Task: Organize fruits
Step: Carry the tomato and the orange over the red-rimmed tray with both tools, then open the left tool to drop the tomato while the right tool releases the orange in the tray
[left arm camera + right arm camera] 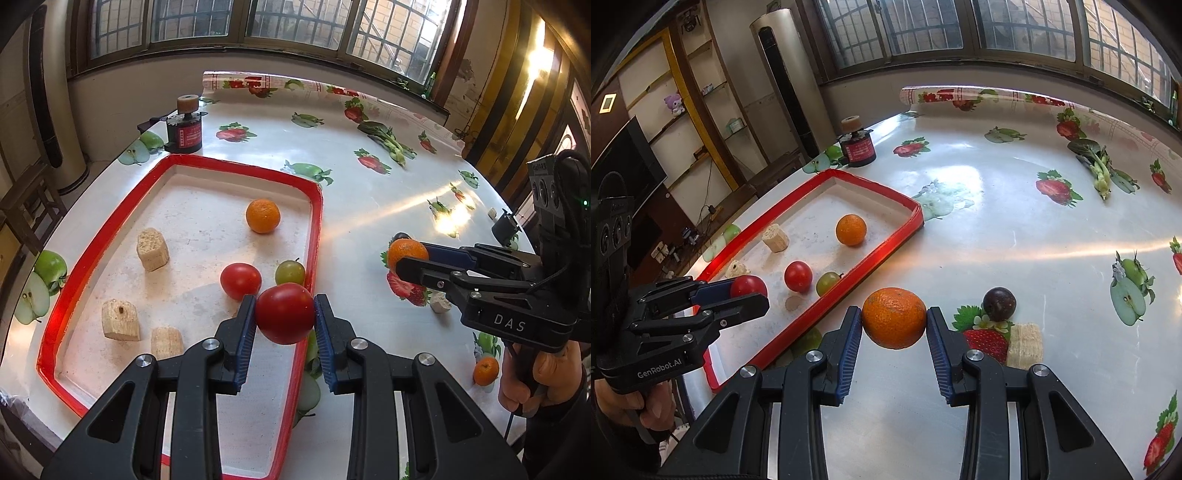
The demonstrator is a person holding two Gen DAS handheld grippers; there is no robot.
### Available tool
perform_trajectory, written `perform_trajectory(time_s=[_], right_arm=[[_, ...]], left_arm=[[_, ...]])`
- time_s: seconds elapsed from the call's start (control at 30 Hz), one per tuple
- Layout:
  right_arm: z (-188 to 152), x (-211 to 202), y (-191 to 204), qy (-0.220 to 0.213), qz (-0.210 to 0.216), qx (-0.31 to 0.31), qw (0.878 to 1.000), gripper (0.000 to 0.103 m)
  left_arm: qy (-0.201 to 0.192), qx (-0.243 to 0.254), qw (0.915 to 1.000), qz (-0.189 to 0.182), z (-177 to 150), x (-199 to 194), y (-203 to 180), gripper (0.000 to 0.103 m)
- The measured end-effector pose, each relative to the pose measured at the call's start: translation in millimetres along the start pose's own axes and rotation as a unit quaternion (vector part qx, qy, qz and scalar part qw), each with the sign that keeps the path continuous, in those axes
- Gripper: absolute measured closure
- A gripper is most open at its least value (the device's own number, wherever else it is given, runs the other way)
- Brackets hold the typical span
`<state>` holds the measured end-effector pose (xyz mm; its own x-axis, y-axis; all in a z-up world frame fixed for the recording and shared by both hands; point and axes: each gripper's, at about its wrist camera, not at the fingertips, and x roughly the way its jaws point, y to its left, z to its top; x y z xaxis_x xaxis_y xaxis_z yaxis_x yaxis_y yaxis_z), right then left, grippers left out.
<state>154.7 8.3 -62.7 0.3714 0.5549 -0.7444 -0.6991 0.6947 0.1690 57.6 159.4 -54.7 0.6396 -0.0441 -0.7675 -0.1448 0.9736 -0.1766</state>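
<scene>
Room: a table (369, 206) under a glossy cloth printed with strawberries and apples, standing below barred windows.
Left tongs (285, 314): clamped on a red tomato (285, 313), blue pads pressing both its sides, held in the air over the near right edge of the red-rimmed tray (316, 229).
Right tongs (894, 319): clamped on an orange (894, 318), held above the bare cloth just right of the tray's rim.
Hands: a hand (532, 376) grips the right tongs' handle; another hand (639, 406) grips the left tongs' handle.
Tray, near part: a second tomato (241, 280) and a green grape (290, 272) lie close together, just beyond the held tomato.
Tray, far part: another orange (263, 216) lies alone.
Tray, left part: three pale cut chunks, one far (152, 249) and two near (121, 319) (167, 341); what they are is unclear.
Cloth, right of the tray: a dark plum (999, 303) near the held orange, a pale chunk (1025, 345) just nearer than it, and a small orange (486, 370) at the near right edge.
Far right: a leafy green vegetable (386, 140).
Far left, beyond the tray: a black and red can (184, 133) with a pale chunk on top.
</scene>
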Motion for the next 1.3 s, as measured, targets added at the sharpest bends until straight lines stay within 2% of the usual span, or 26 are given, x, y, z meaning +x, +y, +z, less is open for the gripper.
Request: perform_trajectory(time_s=[0.6, 0.97, 1.3], right_arm=[[21, 37, 32, 0.019, 0.021, -0.027, 0.999, 0.066], [43, 62, 56, 0.024, 0.033, -0.049, 0.998, 0.066], [51, 90, 62, 0.039, 0.033, -0.051, 0.997, 0.066]], left_arm=[[-0.001, -0.042, 0.9989, 0.022, 3, -2, 53, 0.075], [-0.004, -0.088, 0.9951, 0.045, 1, -7, 103, 0.075], [0.001, -0.106, 0.9932, 0.048, 8, 9, 124, 0.074]])
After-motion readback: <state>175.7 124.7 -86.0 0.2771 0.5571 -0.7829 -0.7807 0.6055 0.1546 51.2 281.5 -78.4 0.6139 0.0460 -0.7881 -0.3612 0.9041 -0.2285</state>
